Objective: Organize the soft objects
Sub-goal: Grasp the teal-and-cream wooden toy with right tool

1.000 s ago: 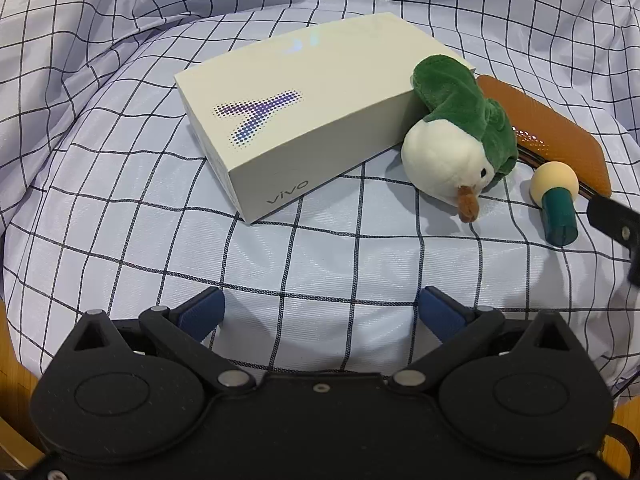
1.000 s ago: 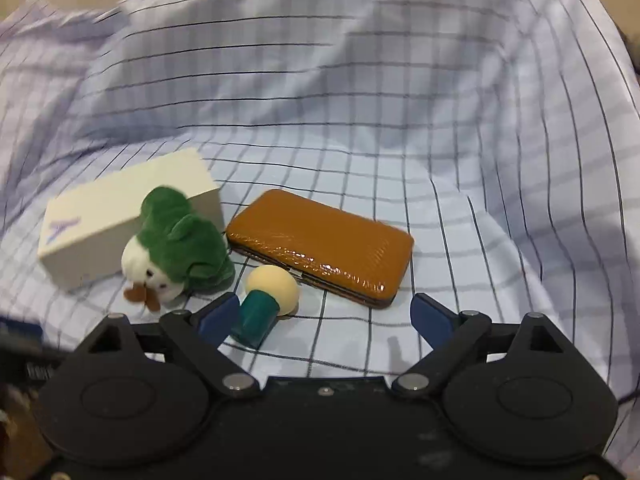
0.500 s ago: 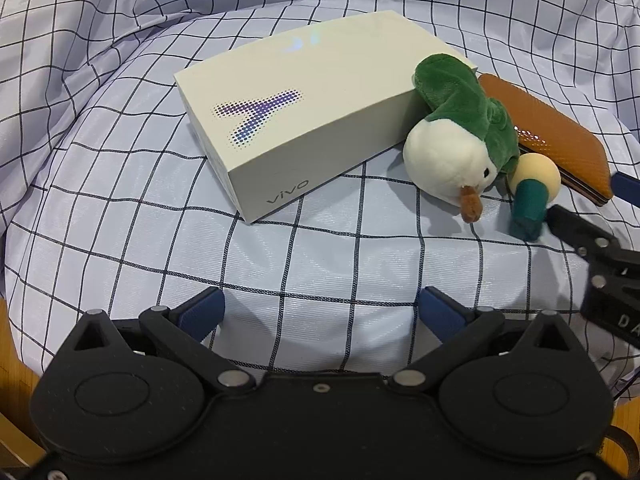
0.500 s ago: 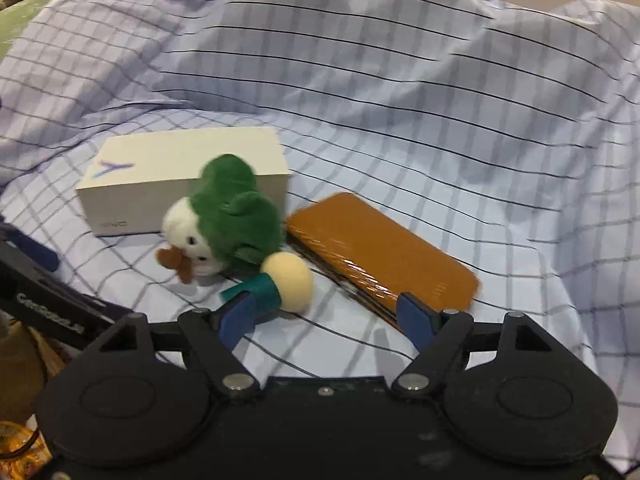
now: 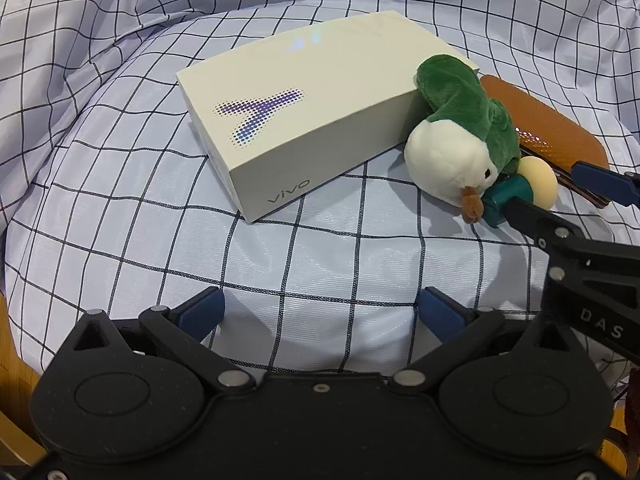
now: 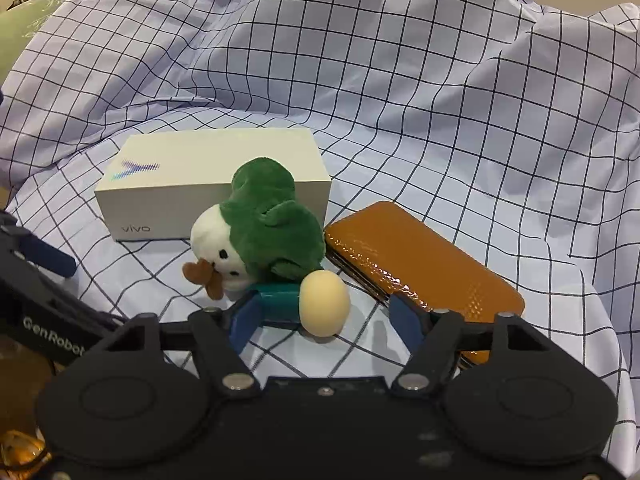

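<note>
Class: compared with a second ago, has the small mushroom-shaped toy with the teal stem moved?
Yes. In the left wrist view the mushroom-shaped toy has slid left toward the white box, now against the green plush duck.

This looks like a home, most likely a bed or some other soft, padded surface. A pale blue sheet (image 6: 400, 80) with a dark grid covers nearly everything ahead of both tools and rises in loose, rumpled folds beyond them, as bedding does. It dents and puckers under the things lying on it. Those things are household odds and ends: a plush duck (image 6: 260, 236), a white phone box (image 5: 304, 120) behind it, a brown case (image 6: 420, 256) to its right, and a small toy mushroom (image 6: 308, 300) in front. Wood shows past the sheet's near edge, low left in the left view. No more of the room is visible.
</note>
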